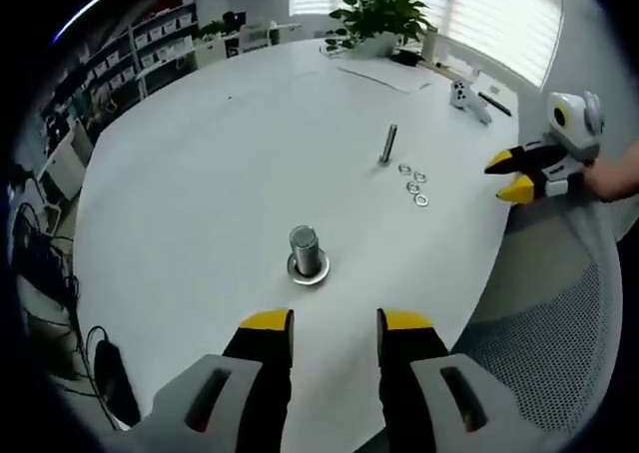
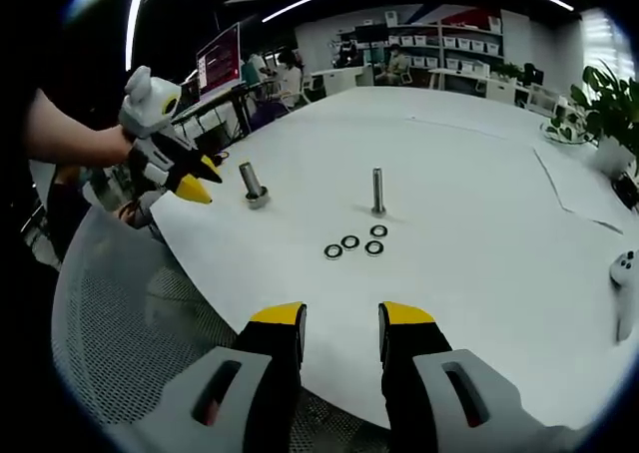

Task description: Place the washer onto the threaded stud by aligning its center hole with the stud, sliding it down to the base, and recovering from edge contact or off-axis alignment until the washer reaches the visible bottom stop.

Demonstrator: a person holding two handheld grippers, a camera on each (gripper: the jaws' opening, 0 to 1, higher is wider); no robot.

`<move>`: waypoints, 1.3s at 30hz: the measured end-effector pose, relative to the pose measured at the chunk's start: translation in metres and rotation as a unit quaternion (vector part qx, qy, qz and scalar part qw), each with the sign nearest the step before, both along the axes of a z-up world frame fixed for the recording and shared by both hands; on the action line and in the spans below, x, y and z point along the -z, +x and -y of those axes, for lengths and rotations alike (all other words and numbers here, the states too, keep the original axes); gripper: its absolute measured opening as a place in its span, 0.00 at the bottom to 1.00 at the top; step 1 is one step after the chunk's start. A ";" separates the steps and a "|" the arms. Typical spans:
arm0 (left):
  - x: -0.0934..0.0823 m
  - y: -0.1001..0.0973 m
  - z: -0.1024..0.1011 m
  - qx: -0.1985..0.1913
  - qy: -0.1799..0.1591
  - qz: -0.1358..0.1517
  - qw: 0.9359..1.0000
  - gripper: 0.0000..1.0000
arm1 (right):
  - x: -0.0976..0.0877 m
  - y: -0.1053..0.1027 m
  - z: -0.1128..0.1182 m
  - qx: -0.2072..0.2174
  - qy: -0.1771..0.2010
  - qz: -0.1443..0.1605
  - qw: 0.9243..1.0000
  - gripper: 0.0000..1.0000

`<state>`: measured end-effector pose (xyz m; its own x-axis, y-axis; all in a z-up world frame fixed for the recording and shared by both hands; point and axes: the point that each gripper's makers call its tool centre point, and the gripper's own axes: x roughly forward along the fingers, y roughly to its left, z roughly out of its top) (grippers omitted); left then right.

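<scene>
We see an open office room with shelving [image 2: 454,44] along the far wall, blinds over bright windows [image 1: 479,4], and people seated at desks in the distance. The largest thing before us is a round white table [image 1: 220,174], its top mostly bare. A grey mesh chair [image 2: 130,303] sits at its edge, just beside our right gripper. One leafy potted plant [image 1: 381,16] stands at the far rim of the table, and a white game controller [image 1: 464,94] lies near it.

We count two upright metal studs. One threaded stud [image 1: 305,253], with a wide flange at its base, stands near our left gripper; the thinner second stud [image 1: 388,144] stands farther toward the middle of the table. Between the thin stud and the right gripper lie four washers [image 1: 413,185] in a loose cluster flat on the table, close together, none on either stud.

Our left gripper [image 1: 335,323] hovers over the table edge with its yellow-tipped jaws apart and nothing between them. Our right gripper [image 2: 341,318] likewise has its jaws spread, holding nothing, pointed toward the washers. In the right gripper view the left gripper comes in from the left, held by a person's hand [image 2: 70,139].
</scene>
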<state>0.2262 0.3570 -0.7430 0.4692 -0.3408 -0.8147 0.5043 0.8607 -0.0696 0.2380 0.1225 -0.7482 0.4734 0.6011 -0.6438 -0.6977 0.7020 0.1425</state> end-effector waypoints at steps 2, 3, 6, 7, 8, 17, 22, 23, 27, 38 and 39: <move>-0.001 -0.004 0.001 -0.011 -0.006 0.003 1.000 0.32 | 0.001 0.000 0.000 -0.001 -0.001 0.000 1.000 0.32; -0.001 -0.005 0.001 -0.013 -0.007 0.007 1.000 0.32 | 0.001 0.000 0.000 -0.002 -0.001 -0.001 1.000 0.32; -0.003 -0.011 0.003 -0.020 -0.014 0.018 1.000 0.32 | 0.002 0.000 0.001 -0.001 -0.003 -0.002 1.000 0.32; -0.003 -0.012 0.003 -0.021 -0.015 0.019 0.999 0.32 | 0.002 0.000 0.001 -0.001 -0.004 -0.004 1.000 0.32; -0.004 -0.013 0.004 -0.023 -0.017 0.022 0.999 0.32 | 0.002 -0.001 0.001 -0.002 -0.005 -0.004 1.000 0.32; 0.000 -0.035 0.003 -0.049 -0.030 0.023 0.998 0.32 | 0.004 -0.003 0.000 -0.010 -0.012 -0.006 1.000 0.32; 0.001 -0.042 -0.001 -0.067 -0.044 0.029 0.996 0.33 | 0.005 -0.003 -0.001 -0.013 -0.013 -0.007 1.000 0.32; 0.002 -0.044 -0.001 -0.068 -0.042 0.028 0.996 0.33 | 0.005 -0.003 -0.001 -0.013 -0.013 -0.007 1.000 0.32; 0.001 -0.047 -0.004 -0.074 -0.044 0.035 0.996 0.33 | 0.006 -0.004 -0.001 -0.013 -0.017 -0.010 1.000 0.32; 0.003 -0.056 -0.008 -0.093 -0.055 0.045 0.993 0.33 | 0.009 -0.006 0.000 -0.018 -0.023 -0.015 0.999 0.32; 0.003 -0.057 -0.008 -0.093 -0.055 0.048 0.993 0.33 | 0.009 -0.006 -0.001 -0.018 -0.023 -0.015 0.999 0.32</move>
